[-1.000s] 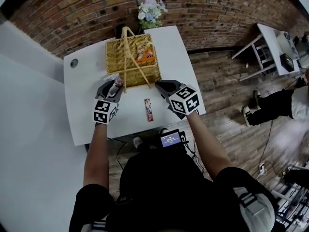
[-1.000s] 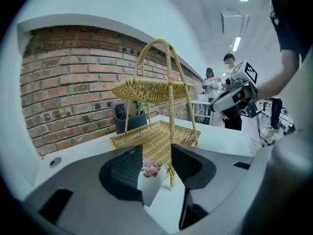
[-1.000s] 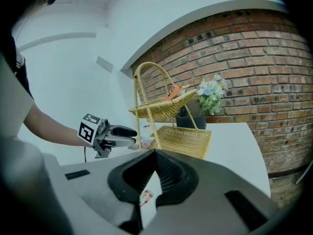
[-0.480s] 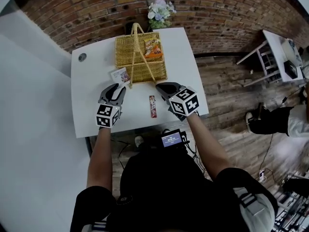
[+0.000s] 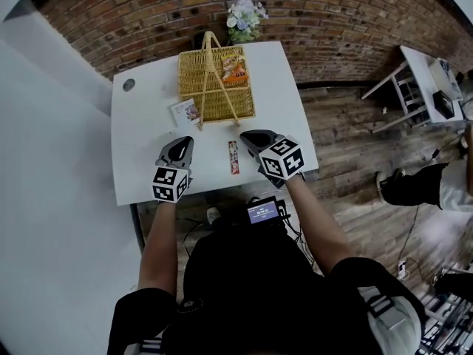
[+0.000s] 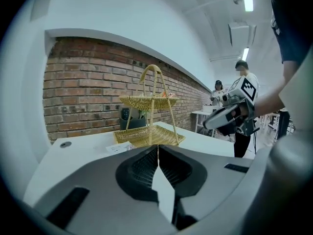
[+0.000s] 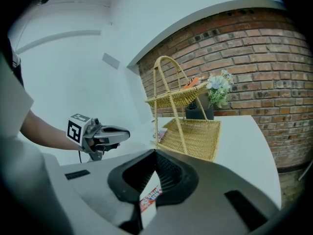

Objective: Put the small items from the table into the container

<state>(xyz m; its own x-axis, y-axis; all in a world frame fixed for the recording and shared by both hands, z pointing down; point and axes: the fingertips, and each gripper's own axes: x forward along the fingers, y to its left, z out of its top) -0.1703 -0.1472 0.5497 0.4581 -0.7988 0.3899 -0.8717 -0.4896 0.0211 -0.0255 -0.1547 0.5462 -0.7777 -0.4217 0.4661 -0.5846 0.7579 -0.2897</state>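
left hand-held gripper (image 5: pixel 183 142) pressed together, empty | right hand-held gripper (image 5: pixel 244 134) pressed together, empty | snack bar (image 5: pixel 233 157) on worktop (image 5: pixel 144 165) between them | small packet (image 5: pixel 185 112) ahead of left, beside wicker basket (image 5: pixel 214 95)

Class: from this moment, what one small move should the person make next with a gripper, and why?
Probably open the right gripper and lower it over the red snack stick. That gripper and the left gripper are both shut and empty; the stick lies on the table right beside the right one, outside the wicker basket. A white packet near the basket's corner can wait.
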